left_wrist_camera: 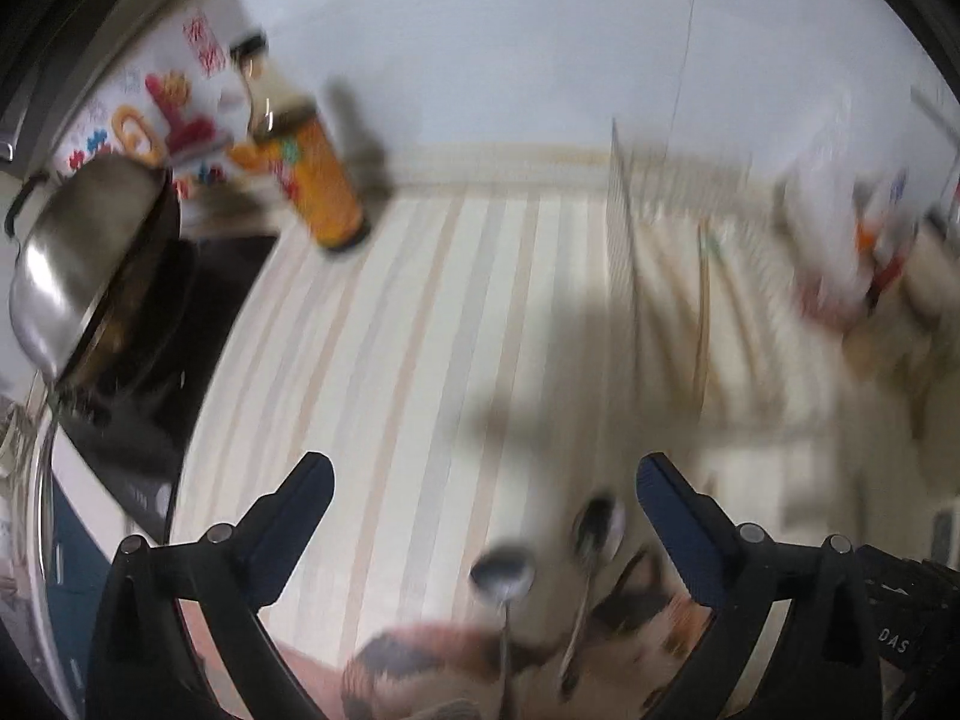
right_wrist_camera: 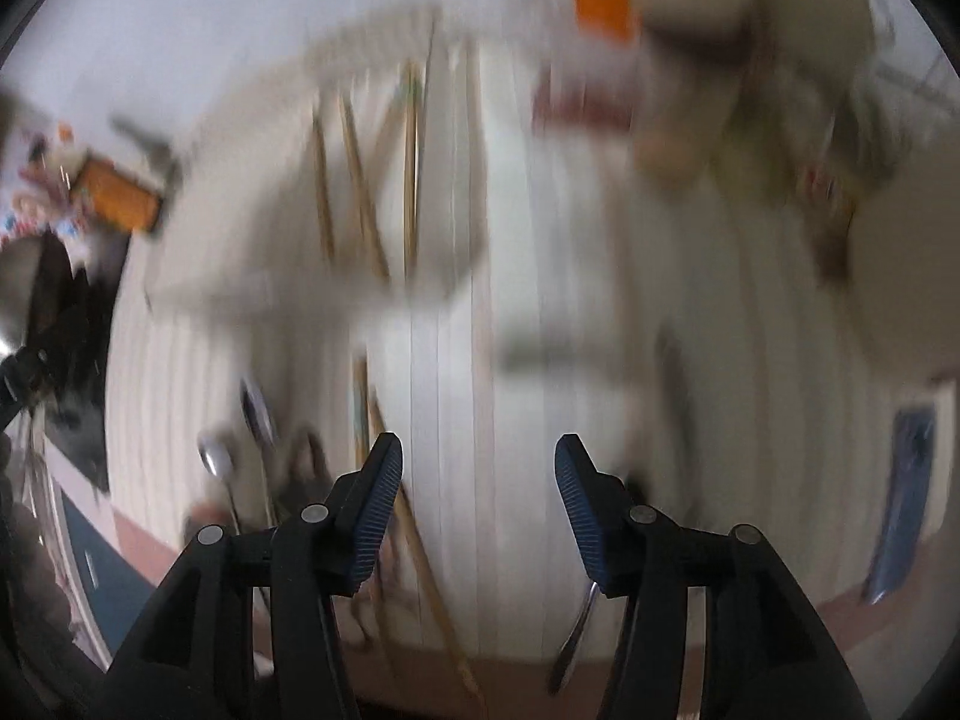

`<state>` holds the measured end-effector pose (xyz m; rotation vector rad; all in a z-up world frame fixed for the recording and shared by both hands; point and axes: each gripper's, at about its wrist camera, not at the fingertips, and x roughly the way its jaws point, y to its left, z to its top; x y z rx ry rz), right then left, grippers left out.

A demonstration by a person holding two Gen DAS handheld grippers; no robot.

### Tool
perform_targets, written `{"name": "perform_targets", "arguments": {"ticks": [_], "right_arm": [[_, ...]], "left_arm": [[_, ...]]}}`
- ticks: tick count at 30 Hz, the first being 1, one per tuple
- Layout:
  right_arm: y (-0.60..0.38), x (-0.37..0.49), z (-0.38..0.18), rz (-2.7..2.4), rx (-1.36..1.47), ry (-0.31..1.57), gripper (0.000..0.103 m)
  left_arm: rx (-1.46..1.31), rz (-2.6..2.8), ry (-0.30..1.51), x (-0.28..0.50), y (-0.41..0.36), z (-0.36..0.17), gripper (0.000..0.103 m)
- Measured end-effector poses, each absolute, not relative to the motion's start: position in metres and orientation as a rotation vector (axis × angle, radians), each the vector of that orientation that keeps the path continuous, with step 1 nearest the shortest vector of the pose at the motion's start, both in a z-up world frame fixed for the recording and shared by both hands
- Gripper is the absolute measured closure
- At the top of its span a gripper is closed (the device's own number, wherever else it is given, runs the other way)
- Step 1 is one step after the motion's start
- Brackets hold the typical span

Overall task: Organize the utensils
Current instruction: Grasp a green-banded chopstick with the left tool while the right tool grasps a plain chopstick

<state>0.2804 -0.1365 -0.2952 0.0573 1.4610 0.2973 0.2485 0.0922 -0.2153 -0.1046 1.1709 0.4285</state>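
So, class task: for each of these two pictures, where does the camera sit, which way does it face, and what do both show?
Left wrist: rides the left tool, facing down at the striped tablecloth and two spoons; only its open fingers show.
Right wrist: rides the right tool, facing down at chopsticks; its open fingers show.
Shared: tablecloth, spoons, orange bottle.

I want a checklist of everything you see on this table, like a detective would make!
Surface: striped tablecloth.
Job's things: two spoons by the near edge; chopsticks in the white tray, more loose near the edge.
Clutter: orange bottle, metal pot; blurry packets at far right.
Grippers: left gripper open, empty; right gripper open, empty.
Cables: nothing seen.
Surroundings: pale wall.
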Motion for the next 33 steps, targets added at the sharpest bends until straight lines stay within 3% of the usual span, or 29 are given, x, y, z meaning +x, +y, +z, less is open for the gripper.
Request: {"name": "perform_targets", "arguments": {"ticks": [3, 7, 11, 15, 18, 23, 25, 26, 28, 33], "right_arm": [[-0.121, 0.254, -0.325, 0.316, 0.029, 1.503, 0.050], [-0.102, 0.234, -0.347, 0.353, -0.042, 1.532, 0.064], [-0.101, 0.228, -0.344, 0.321, -0.111, 1.500, 0.098], [-0.132, 0.237, -0.343, 0.206, -0.052, 1.503, 0.098], [-0.157, 0.244, -0.343, 0.168, 0.022, 1.532, 0.098], [-0.183, 0.248, -0.344, 0.146, 0.094, 1.553, 0.098], [-0.188, 0.247, -0.343, 0.145, 0.100, 1.554, 0.098], [-0.192, 0.246, -0.343, 0.146, 0.100, 1.554, 0.098], [-0.197, 0.245, -0.342, 0.147, 0.096, 1.556, 0.098], [-0.177, 0.247, -0.338, 0.172, 0.032, 1.571, 0.098]], "left_arm": [[-0.119, 0.429, 1.256, 0.229, 0.092, -0.243, 0.000], [-0.091, 0.424, 1.302, 0.213, 0.086, -0.261, 0.000], [-0.095, 0.389, 1.331, 0.210, 0.074, -0.271, 0.001], [-0.119, 0.289, 1.358, 0.212, 0.047, -0.281, 0.003], [-0.159, 0.181, 1.403, 0.221, 0.023, -0.293, 0.012], [-0.167, 0.055, 1.506, 0.236, -0.012, -0.328, 0.059], [-0.130, 0.057, 1.498, 0.237, -0.019, -0.333, 0.070], [-0.114, 0.043, 1.495, 0.237, -0.021, -0.334, 0.084], [-0.081, 0.068, 1.502, 0.236, -0.020, -0.334, 0.097], [-0.159, 0.115, 1.523, 0.223, 0.011, -0.335, 0.099]]}}
